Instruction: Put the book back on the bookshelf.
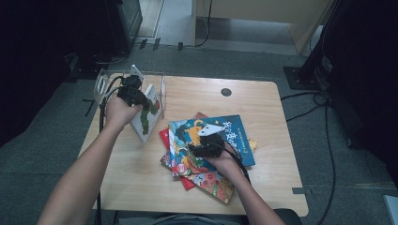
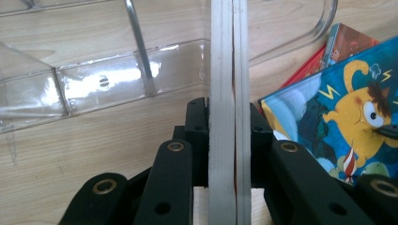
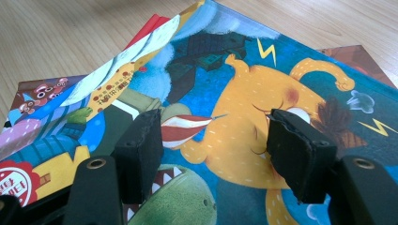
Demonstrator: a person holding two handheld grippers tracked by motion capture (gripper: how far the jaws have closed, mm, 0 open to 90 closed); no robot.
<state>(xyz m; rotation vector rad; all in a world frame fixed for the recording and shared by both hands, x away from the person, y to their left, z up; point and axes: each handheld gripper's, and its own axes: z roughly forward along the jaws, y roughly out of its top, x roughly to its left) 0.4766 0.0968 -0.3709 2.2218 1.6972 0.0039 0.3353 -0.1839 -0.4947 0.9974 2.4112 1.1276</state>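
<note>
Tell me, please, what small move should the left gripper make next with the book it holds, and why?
Probably carry the white book, clamped edge-on in the left gripper, on into the clear rack and stand it between the dividers. The rack lies just ahead; the right gripper rests open over the blue book.
</note>
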